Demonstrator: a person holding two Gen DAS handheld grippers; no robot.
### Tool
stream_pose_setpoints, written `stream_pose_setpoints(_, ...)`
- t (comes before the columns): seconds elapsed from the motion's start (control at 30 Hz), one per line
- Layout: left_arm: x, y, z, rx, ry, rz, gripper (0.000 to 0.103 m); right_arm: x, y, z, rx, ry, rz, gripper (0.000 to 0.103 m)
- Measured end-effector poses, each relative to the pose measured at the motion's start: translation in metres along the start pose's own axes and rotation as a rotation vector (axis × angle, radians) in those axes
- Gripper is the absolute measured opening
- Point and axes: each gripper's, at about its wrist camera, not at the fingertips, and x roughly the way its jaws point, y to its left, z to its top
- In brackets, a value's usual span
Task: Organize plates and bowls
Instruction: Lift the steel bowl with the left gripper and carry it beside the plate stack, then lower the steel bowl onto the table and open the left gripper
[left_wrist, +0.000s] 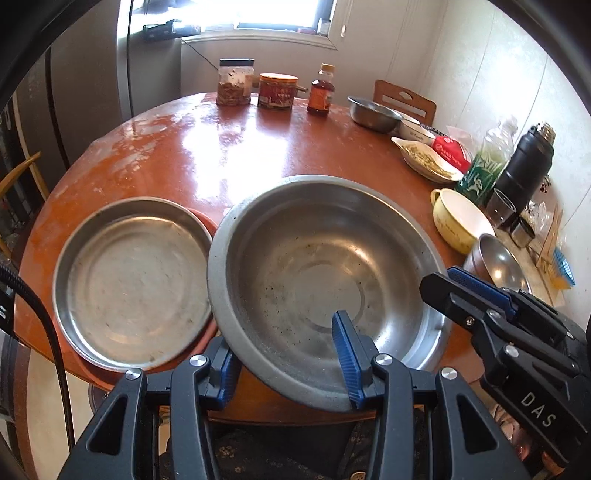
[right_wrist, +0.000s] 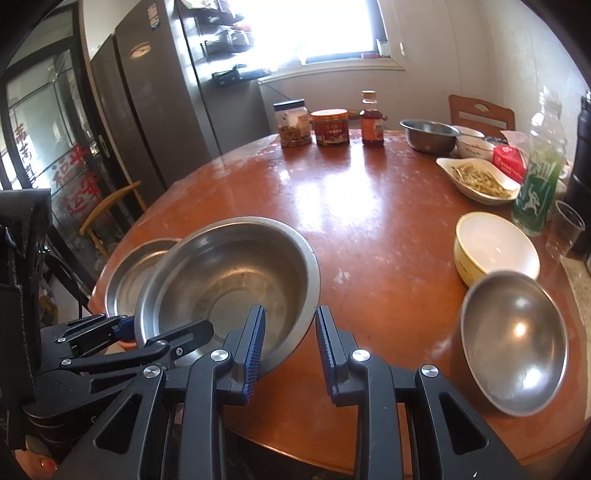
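- Left gripper (left_wrist: 291, 354) is angled steeply down over the near edge of the round table (left_wrist: 258, 147), its blue pads clamped on the near rim of the large steel bowl (left_wrist: 325, 258): one pad inside the bowl, the other under the outside wall.
- That bowl is tilted, its near rim sticking out past the table edge, its left side just over the rim of the flat steel plate (left_wrist: 133, 284) next to it.
- The steel plate sits on an orange plate (left_wrist: 205, 221), only a sliver of which shows.
- Right gripper (right_wrist: 290, 354) points down at the table beside the bowl's right edge; jaws stand narrowly apart with nothing between them, its left pad just in front of the bowl's rim.
- In the left wrist view the right gripper's black body carries the white letters "DAS".
- To the right lie a small steel bowl (right_wrist: 513, 343) tipped on its side and a cream bowl (right_wrist: 495, 247) behind it, touching or nearly so.
- Further back: a white dish (right_wrist: 476, 177) of pale strips, another steel bowl (right_wrist: 428, 134), a white bowl (right_wrist: 472, 144).
- A green-labelled bottle (right_wrist: 539, 184) shows a white figure, text unreadable; the red jar (right_wrist: 330, 127) label is too small to read.
- Red Chinese characters on the glass door (right_wrist: 48, 147) at left, not legible enough for me.
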Motion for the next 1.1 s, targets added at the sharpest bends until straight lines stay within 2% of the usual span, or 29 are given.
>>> stream_pose_setpoints(0.2,0.007,-0.018,-0.011,0.052,0.022,-0.006,0.046,-0.002,-0.016,-0.016,0.034,0.017,-0.019,0.03)
stream_pose_setpoints(0.5,0.019,-0.03,-0.014,0.071,0.045,-0.04,0.046,-0.003,-0.038,-0.027,0.084,0.028,-0.026,0.031)
stream_pose_setpoints(1.1,0.019,-0.03,-0.012,0.084,0.03,-0.024,0.047,-0.005,-0.043,-0.029,0.101,0.017,-0.019,0.031)
